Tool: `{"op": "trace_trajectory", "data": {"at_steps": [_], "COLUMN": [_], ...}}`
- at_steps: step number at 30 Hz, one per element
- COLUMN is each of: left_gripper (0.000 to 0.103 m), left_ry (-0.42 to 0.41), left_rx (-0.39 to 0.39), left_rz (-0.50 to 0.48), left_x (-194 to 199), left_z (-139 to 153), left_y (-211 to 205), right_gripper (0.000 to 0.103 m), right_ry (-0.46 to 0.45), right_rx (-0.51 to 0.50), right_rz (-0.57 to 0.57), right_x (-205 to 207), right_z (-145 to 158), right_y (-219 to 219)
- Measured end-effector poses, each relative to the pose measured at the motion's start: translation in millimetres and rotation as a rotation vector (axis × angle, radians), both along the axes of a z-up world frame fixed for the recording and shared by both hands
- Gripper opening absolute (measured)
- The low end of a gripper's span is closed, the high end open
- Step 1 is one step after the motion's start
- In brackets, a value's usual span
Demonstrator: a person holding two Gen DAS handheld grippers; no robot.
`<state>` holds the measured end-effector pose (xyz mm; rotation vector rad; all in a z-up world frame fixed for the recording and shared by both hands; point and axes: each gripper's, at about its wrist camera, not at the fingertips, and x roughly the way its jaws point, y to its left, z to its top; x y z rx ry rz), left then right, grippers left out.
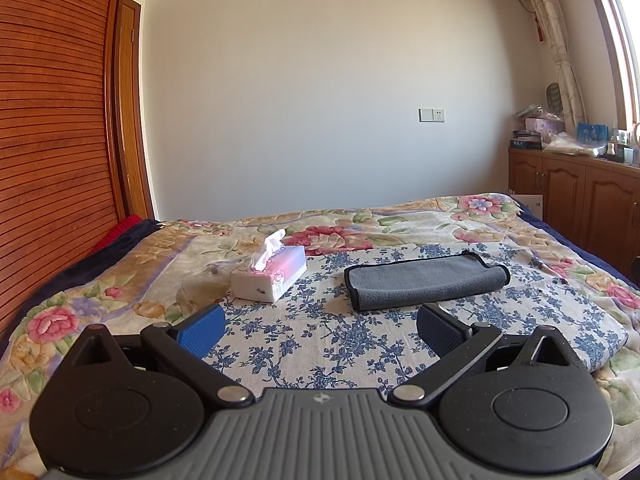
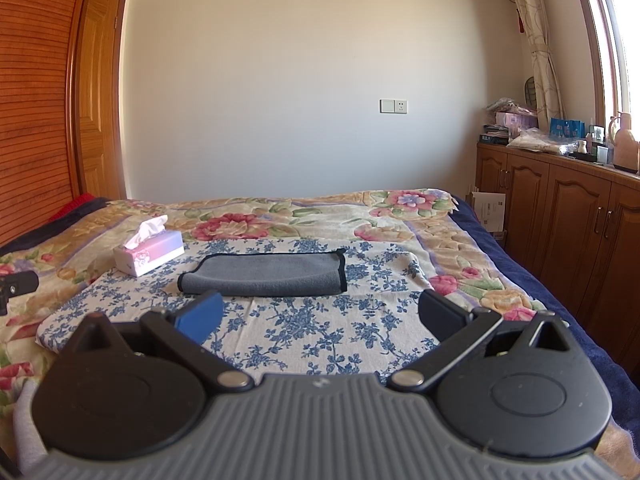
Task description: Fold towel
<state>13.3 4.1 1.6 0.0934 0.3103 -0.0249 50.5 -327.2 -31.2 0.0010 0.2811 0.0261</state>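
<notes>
Towel [image 2: 266, 274] far edge hidden

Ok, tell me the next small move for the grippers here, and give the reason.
Probably bring the right gripper forward and down to the gray towel's near edge. Both it and the left gripper are open, empty and short of the towel, which lies folded over on the blue floral cloth beside the tissue box, so another fold needs a grasp first.

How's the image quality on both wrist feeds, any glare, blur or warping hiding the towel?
Left wrist view: the grey towel is sharp and evenly daylit; the window is blown out at the right edge, and fisheye bends the wardrobe. Right wrist view: the towel is clear with soft shadows, and the same window glares; the open right gripper looks slightly soft up close.
</notes>
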Motion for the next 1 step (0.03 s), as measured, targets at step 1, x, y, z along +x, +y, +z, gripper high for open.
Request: {"op": "trace_trajectory", "data": {"at_steps": [1], "left_gripper": [0.103], "left_ry": [0.000], "left_rx": [0.000], "left_rz": [0.000], "left_x": [0.0], "left_z": [0.0], "left_y": [0.0], "right_gripper": [0.103], "right_ry": [0.000], "right_rx": [0.000], "right_rz": [0.000], "right_x": [0.1], "right_z": [0.0], "right_y": [-0.2]}}
